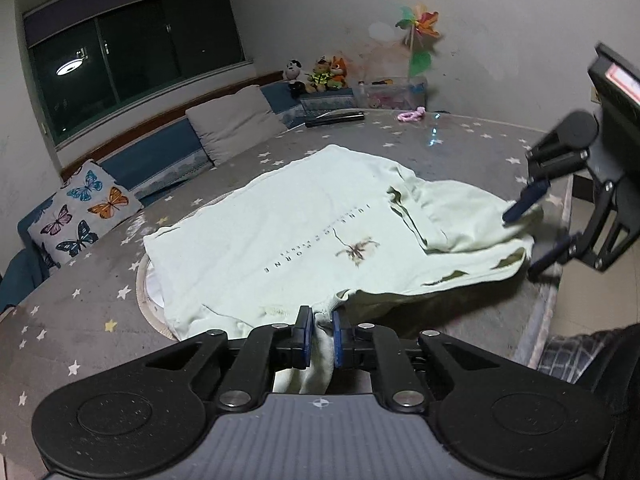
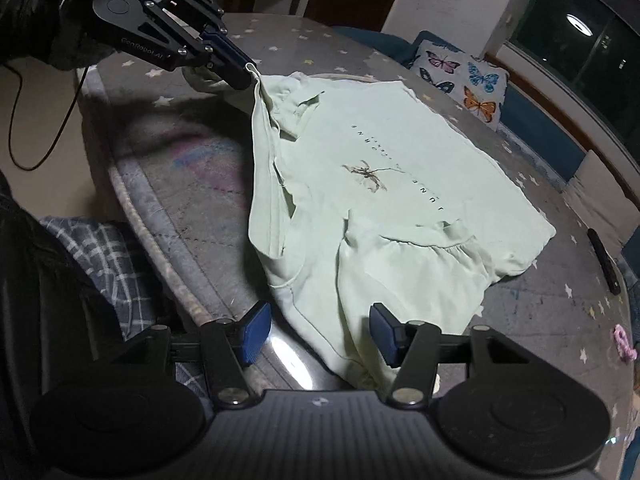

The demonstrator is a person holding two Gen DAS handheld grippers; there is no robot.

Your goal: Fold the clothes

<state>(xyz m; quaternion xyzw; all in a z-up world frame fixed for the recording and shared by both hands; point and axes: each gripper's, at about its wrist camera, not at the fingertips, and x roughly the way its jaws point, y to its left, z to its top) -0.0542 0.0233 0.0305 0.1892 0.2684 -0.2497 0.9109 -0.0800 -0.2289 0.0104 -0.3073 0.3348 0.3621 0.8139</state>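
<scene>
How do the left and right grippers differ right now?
The left gripper has its jaws shut on a bunched edge of the shirt; the right gripper has its jaws wide open, with cloth lying between them unclamped. In the right wrist view the left gripper lifts its edge off the bed, while the shirt at the right gripper lies slack. Both have blue pads.

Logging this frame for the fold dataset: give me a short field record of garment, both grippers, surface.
garment: pale green T-shirt, print side up, partly spread, near edge bunched
left gripper: jaws shut on a T-shirt edge, cloth pinched between pads
right gripper: jaws open, fabric lying between them, no grip
surface: grey star-print cover on a bed
clutter: butterfly cushion, plush toys by the wall, away from the shirt
</scene>
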